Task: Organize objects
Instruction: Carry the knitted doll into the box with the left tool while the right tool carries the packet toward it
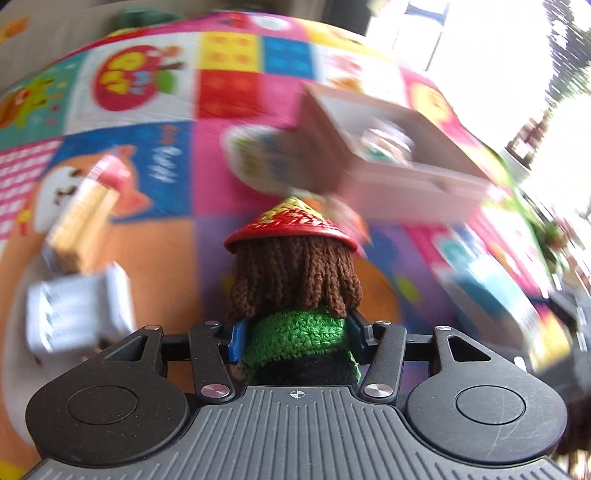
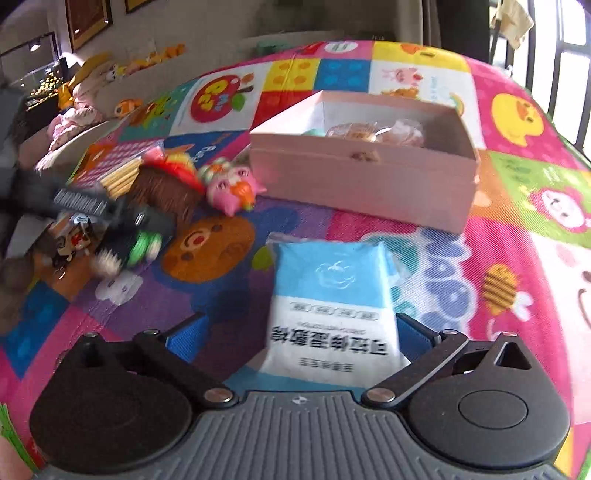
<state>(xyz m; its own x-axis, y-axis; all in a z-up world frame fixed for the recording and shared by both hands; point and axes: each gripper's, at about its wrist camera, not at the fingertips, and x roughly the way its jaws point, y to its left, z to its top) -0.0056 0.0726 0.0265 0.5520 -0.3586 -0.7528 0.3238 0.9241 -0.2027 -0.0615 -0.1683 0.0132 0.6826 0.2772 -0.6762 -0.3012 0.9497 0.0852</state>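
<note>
Crocheted and green-bodied, the doll [image 1: 293, 295] sits pinched in the closed left gripper [image 1: 295, 341], with the pink box [image 1: 399, 162] at upper right of that frame, while the right gripper [image 2: 295, 338] stands wide open around the blue-and-white packet [image 2: 332, 306], long axis pointing toward the box.

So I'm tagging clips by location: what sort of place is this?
Most likely a home living room or play area. A patchwork children's play mat covers the surface, soft toys are heaped along the far wall beneath framed pictures, and an open pink box sits on the mat among scattered toys.
</note>
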